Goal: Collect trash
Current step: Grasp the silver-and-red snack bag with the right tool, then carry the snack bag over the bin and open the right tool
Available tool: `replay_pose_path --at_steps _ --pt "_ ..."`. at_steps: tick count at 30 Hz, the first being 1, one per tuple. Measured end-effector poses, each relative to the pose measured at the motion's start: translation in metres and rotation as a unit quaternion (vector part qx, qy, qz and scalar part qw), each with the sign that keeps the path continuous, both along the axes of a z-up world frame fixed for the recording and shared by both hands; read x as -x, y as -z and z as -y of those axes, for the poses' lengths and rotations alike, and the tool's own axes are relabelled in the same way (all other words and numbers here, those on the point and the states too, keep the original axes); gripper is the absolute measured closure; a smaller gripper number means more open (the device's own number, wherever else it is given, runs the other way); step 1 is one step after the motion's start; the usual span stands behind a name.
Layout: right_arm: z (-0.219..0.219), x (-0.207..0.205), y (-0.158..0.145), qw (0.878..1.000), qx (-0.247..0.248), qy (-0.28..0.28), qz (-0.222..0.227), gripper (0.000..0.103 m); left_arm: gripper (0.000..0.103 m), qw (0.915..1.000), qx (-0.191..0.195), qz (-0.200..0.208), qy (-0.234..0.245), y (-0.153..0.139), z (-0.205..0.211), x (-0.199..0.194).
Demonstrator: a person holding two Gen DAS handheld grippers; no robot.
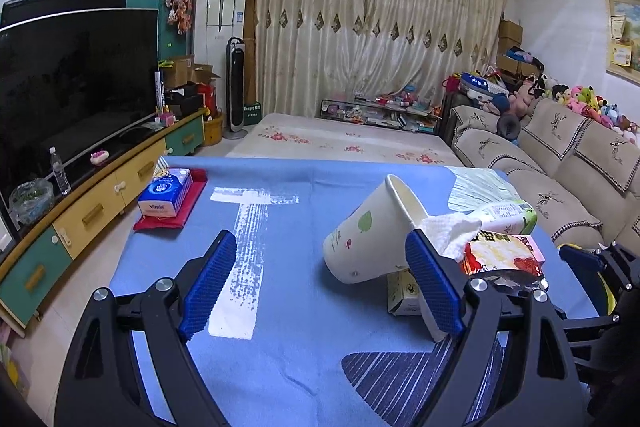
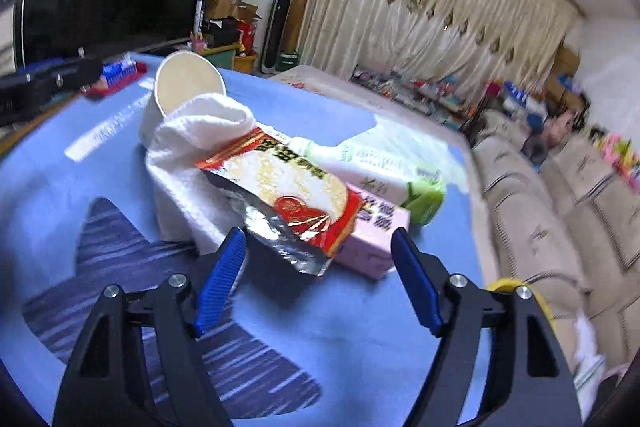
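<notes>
**Sorting through the trash pile on our blue table**

Looking down both grippers, we've got a little heap of rubbish bunched up on the blue tablecloth (image 1: 288,307). Our left gripper (image 1: 320,287) has its jaws spread wide with nothing pinched between them; the paper cup (image 1: 368,231) lies tipped on its side just ahead, and its rim comes down right against the far side of the right-hand blue pad, though we can't tell whether it really touches.

Our right gripper (image 2: 316,279) is also released, jaws apart and not pressing on anything. The torn silver end of the red-and-gold snack wrapper (image 2: 288,203) pokes in between the fingertips, but the pads stand clear of it on both sides.

Where the rest sits, from the right wrist view:
- the wrapper lies on top of a crumpled white paper towel (image 2: 188,163), which spills out of the cup's mouth
- a pink carton (image 2: 372,235) is tucked under the wrapper's right edge
- a white-and-green bottle (image 2: 380,175) lies on its side behind the carton, cap end pointing right

Over in the left wrist view a small cream box (image 1: 404,295) peeks out under the cup. Well apart from the pile, a blue tissue pack (image 1: 164,195) sits on a red cloth near the table's far left corner.
</notes>
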State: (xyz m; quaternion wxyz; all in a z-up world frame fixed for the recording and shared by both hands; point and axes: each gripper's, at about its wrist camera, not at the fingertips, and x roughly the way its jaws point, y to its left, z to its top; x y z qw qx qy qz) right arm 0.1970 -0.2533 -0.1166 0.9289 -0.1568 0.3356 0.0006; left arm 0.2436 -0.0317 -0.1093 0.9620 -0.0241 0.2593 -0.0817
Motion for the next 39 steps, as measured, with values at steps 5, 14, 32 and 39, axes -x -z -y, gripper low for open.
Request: replay_pose_path --at_steps 5,14,32,39 --pt "-0.010 -0.009 0.009 0.998 0.065 -0.013 -0.004 0.032 0.018 1.0000 -0.005 0.000 0.002 0.001 0.002 0.000" --pt "-0.020 -0.021 0.024 0.992 0.118 -0.032 -0.006 0.070 0.018 1.0000 -0.005 -0.004 0.002 0.003 0.002 -0.003" --pt "0.053 0.016 -0.024 0.992 -0.126 -0.006 0.007 0.102 0.018 1.0000 -0.005 -0.002 0.006 0.002 0.000 -0.004" --pt "0.100 0.036 -0.029 0.978 -0.207 0.038 0.010 0.102 0.018 0.9999 -0.008 -0.001 0.011 0.002 0.002 -0.003"
